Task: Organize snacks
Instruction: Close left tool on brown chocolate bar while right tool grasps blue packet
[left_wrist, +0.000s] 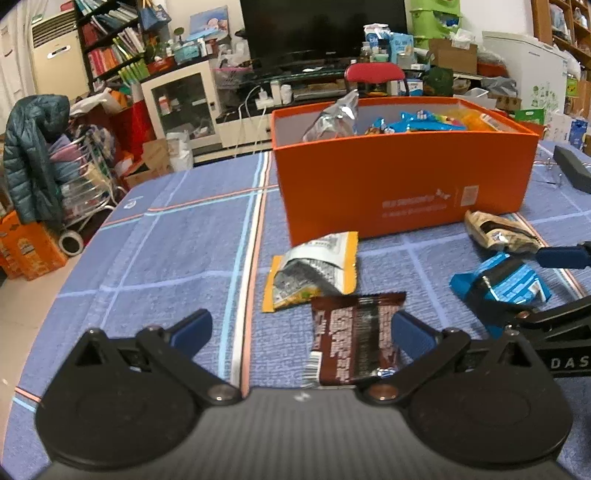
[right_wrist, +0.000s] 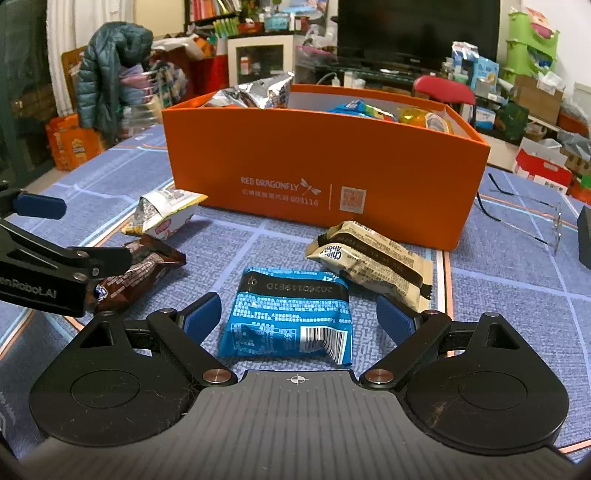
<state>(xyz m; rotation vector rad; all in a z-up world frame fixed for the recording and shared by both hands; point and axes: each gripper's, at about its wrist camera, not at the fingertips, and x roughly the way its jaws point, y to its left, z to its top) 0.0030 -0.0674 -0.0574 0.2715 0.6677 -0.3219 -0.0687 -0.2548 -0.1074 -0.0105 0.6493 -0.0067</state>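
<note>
An orange box (left_wrist: 402, 184) with several snack packs inside stands on the blue checked tablecloth; it also shows in the right wrist view (right_wrist: 325, 173). My left gripper (left_wrist: 301, 328) is open, low over the cloth, with a brown snack pack (left_wrist: 354, 336) lying by its right finger. A yellow-and-silver pack (left_wrist: 314, 269) lies just beyond. My right gripper (right_wrist: 299, 314) is open, its fingers either side of a blue snack pack (right_wrist: 291, 314) without touching it. A beige cookie pack (right_wrist: 369, 258) lies beyond it by the box. The brown pack (right_wrist: 140, 273) and yellow pack (right_wrist: 162, 210) show at the left.
A pair of glasses (right_wrist: 524, 218) and a dark object (right_wrist: 583, 236) lie on the cloth right of the box. The table's left edge (left_wrist: 74, 266) drops to the floor. The room behind holds shelves, a TV stand and a red chair (left_wrist: 373, 74).
</note>
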